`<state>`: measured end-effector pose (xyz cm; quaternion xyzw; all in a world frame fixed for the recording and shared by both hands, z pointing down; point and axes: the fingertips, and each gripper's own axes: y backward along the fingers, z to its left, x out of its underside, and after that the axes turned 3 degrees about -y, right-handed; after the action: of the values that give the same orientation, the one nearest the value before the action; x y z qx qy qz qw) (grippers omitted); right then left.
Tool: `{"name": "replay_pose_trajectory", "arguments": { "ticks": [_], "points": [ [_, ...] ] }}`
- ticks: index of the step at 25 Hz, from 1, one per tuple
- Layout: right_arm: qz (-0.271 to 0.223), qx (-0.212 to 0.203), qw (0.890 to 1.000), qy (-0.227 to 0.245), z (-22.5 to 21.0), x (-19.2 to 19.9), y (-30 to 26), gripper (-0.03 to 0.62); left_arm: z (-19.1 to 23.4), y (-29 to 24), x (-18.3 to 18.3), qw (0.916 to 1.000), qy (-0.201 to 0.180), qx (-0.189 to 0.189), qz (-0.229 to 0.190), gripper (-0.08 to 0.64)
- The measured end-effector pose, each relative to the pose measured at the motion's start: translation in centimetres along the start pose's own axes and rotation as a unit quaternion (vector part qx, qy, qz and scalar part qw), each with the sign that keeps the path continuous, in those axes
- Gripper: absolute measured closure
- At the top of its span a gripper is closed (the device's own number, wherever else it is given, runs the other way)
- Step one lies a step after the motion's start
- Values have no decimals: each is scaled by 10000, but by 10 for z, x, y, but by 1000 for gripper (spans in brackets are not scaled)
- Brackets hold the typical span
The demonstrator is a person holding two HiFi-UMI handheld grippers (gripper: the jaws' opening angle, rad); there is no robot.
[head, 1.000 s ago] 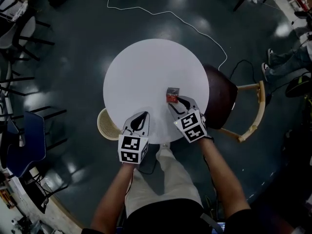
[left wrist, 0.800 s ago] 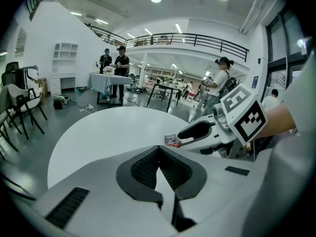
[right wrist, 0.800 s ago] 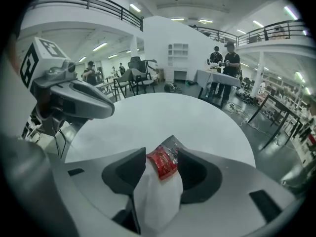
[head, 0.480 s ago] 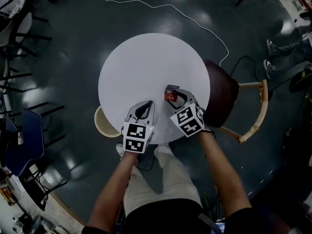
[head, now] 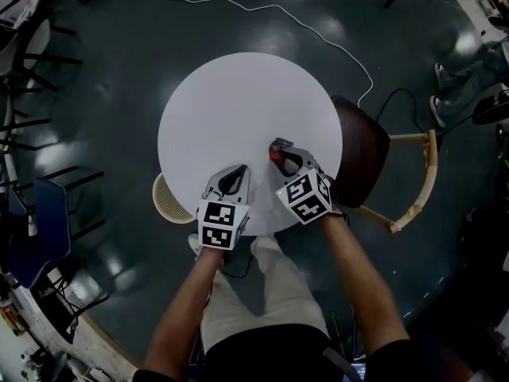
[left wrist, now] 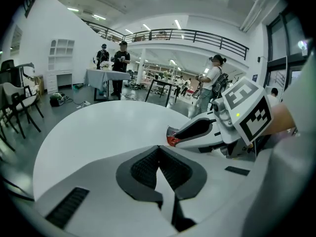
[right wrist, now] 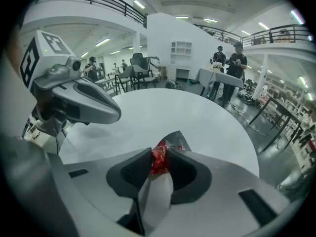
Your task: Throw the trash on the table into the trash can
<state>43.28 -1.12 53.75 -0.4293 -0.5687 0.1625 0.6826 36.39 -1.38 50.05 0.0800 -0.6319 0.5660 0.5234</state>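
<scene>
**Red wrapper [right wrist: 158,164] pinched on the table [head: 231,110]**

The crumpled wrapper was gripped between the pads of the right gripper [right wrist: 159,155], whose jaws had just been closing, close to the table's right edge. That gripper was pitched steeply down. The left gripper [left wrist: 158,148] was shut and empty, just beside it over the table's near edge. Only in the head view was the woven trash can [head: 165,201] shown, under the table's left edge.
</scene>
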Motion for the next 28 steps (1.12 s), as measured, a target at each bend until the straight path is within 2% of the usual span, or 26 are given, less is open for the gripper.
{"name": "replay_pose_trajectory", "arguments": {
  "ticks": [6, 24, 28],
  "points": [
    [-12, -5, 9999, -138, 0, 3, 5, 518, -3, 0, 1, 10000, 8, -9, -22, 545],
    [-254, -59, 9987, -432, 20, -13, 18, 532, 13, 19, 0, 9999, 122, -63, -56, 545],
    [-325, -27, 9974, -641, 27, -18, 26, 534, 14, 28, -2, 9999, 81, -62, -84, 545]
  ]
}}
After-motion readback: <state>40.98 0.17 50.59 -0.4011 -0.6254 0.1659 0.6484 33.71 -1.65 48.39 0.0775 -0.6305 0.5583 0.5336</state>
